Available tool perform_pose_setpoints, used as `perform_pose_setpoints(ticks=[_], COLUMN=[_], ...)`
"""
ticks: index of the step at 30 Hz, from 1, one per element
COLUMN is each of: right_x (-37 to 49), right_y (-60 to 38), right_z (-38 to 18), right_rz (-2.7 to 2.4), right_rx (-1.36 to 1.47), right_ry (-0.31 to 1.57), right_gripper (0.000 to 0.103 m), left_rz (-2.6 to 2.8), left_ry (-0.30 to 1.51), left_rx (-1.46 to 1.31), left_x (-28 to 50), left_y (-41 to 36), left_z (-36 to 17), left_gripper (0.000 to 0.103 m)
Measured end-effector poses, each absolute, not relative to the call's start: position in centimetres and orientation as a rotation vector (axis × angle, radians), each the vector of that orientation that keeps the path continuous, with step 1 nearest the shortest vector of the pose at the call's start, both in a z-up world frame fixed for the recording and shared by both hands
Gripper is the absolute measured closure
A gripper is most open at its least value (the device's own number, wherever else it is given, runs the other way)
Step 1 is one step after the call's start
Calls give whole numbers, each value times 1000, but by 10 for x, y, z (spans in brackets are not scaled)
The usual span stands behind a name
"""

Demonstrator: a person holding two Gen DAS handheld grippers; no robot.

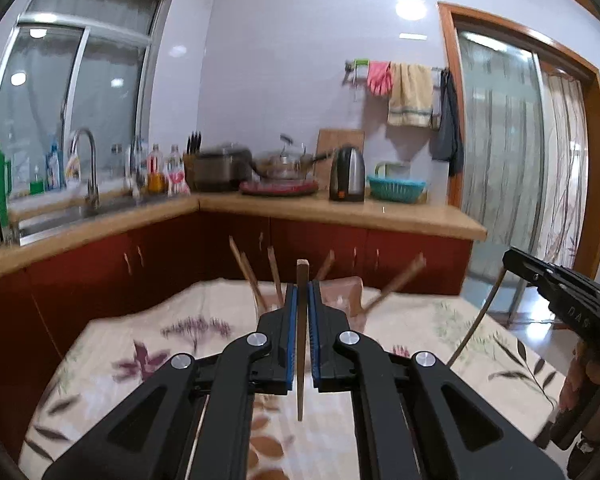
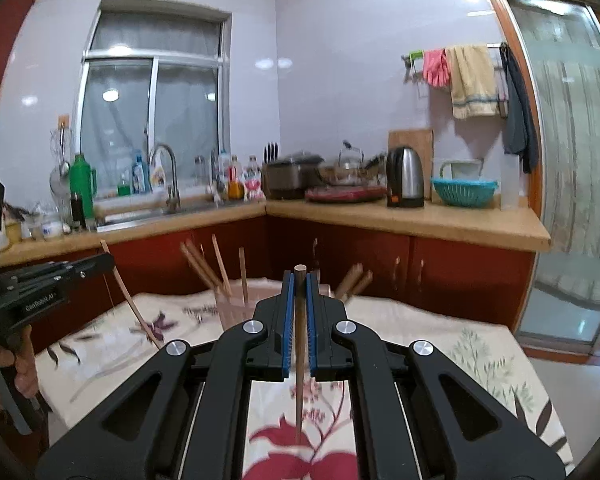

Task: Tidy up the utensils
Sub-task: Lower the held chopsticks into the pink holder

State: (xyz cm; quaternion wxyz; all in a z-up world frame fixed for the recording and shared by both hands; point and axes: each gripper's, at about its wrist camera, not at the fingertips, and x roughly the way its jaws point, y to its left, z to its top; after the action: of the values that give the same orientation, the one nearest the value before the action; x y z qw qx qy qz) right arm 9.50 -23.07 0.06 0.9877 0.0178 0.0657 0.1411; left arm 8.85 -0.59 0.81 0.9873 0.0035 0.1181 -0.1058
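My left gripper [image 1: 301,286] is shut on a wooden chopstick [image 1: 301,344] that stands nearly upright between the blue pads, above the floral tablecloth [image 1: 172,344]. My right gripper [image 2: 299,276] is shut on another wooden chopstick [image 2: 299,360], also upright. Ahead on the table stands a pinkish cup [image 2: 236,314] holding several chopsticks [image 2: 204,268]; a second pinkish holder [image 1: 350,296] behind my fingers holds more sticks [image 1: 400,282]. The right gripper shows at the right edge of the left view [image 1: 568,300] with its stick hanging down. The left gripper shows at the left of the right view [image 2: 40,292].
A kitchen counter [image 1: 340,208] runs behind the table with a sink [image 2: 140,212], bottles, a kettle [image 1: 347,176], a wok and a teal basket [image 2: 464,190]. Red cabinets lie below. A glass sliding door [image 2: 572,160] is at the right.
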Motion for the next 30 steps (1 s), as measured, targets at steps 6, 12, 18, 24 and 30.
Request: perform_pose_setpoints(ticks=[6, 12, 18, 24, 30], right_x=[108, 128, 154, 182, 216], right_y=[-235, -239, -243, -244, -242], right_z=[39, 67, 84, 88, 74], right_rz=[293, 296, 308, 307, 310], right_rx=[39, 35, 51, 71, 103], right_ry=[23, -55, -110, -141, -133], right_gripper=[97, 97, 97, 97, 97], left_rz=[-216, -223, -214, -205, -203], left_ry=[130, 48, 8, 4, 34], left_rx=[14, 47, 52, 56, 64], left_x=[102, 118, 142, 168, 188], left_y=[-8, -14, -17, -20, -25], left_z=[44, 68, 77, 72, 56], left_gripper=[97, 97, 97, 97, 97])
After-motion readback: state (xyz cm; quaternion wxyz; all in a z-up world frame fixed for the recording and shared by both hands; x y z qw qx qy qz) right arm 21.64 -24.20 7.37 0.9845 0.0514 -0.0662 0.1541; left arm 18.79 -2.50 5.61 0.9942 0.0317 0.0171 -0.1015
